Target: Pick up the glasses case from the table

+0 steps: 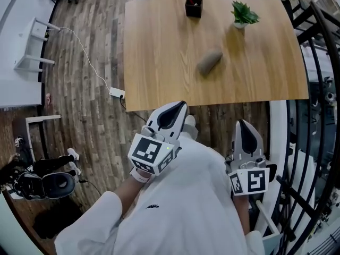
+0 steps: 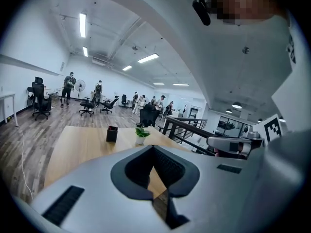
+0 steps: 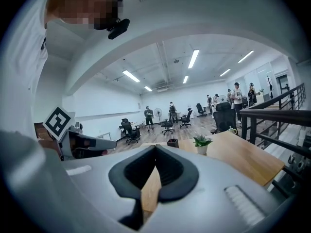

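our left gripper (image 1: 179,108) and right gripper (image 1: 242,124) hang short of the bench (image 1: 159,73), fingers pressed together and empty on both. the grey glasses case (image 1: 210,61) lies mid-bench near the potted plant (image 1: 244,13), well apart from either gripper.

Showing pale, smooth, matt wood grain across the table (image 1: 159,52). Looking like soft grey felt on the glasses case (image 1: 210,61). Gleaming faintly as smooth light-grey plastic on the left gripper (image 1: 182,105) and right gripper (image 1: 241,122), turning matt black and ribbed inside the jaws.
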Demonstrator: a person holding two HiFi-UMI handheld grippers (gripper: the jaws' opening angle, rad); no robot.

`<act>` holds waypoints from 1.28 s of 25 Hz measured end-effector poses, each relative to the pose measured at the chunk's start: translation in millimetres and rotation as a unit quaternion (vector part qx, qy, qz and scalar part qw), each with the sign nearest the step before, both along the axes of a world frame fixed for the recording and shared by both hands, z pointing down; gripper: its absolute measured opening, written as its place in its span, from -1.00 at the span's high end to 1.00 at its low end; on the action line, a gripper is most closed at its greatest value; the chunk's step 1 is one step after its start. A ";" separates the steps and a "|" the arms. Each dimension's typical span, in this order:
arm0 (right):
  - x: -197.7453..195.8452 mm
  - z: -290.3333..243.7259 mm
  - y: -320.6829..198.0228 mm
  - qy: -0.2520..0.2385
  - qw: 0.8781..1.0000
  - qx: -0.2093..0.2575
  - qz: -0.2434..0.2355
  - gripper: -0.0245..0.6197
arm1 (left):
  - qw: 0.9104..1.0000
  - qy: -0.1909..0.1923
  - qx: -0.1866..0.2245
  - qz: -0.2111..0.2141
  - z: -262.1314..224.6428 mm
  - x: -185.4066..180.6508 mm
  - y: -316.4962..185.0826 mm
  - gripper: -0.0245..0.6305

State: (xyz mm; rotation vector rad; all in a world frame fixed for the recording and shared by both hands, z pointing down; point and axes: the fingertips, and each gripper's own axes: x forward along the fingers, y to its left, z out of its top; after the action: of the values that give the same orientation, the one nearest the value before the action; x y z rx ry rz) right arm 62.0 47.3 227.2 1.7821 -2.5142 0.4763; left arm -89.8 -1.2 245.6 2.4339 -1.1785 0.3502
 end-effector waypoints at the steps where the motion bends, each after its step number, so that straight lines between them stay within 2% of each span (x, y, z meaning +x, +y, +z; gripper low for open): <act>1: -2.7 0.0 -7.2 0.002 1.000 0.000 0.001 0.89 | 1.000 0.002 -0.001 0.000 1.1 -4.3 -5.9 0.90; 9: -22.7 -9.4 -43.3 0.028 1.000 0.010 0.006 0.89 | 1.000 0.024 0.008 0.005 3.7 -24.2 -48.2 0.90; 19: -15.9 -9.1 -42.6 0.045 0.999 0.014 -0.011 0.89 | 1.000 0.030 0.004 0.005 10.7 -12.9 -42.3 0.90; 32: -11.5 -10.7 -64.5 0.047 0.998 0.017 -0.028 0.89 | 1.000 0.009 -0.010 -0.003 43.6 -2.3 -55.6 0.90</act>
State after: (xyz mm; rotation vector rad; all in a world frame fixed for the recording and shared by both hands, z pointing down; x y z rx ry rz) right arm 50.5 -17.2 216.5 1.6975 -2.5158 0.3404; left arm -92.1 -56.8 289.2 2.4111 -1.1688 0.3353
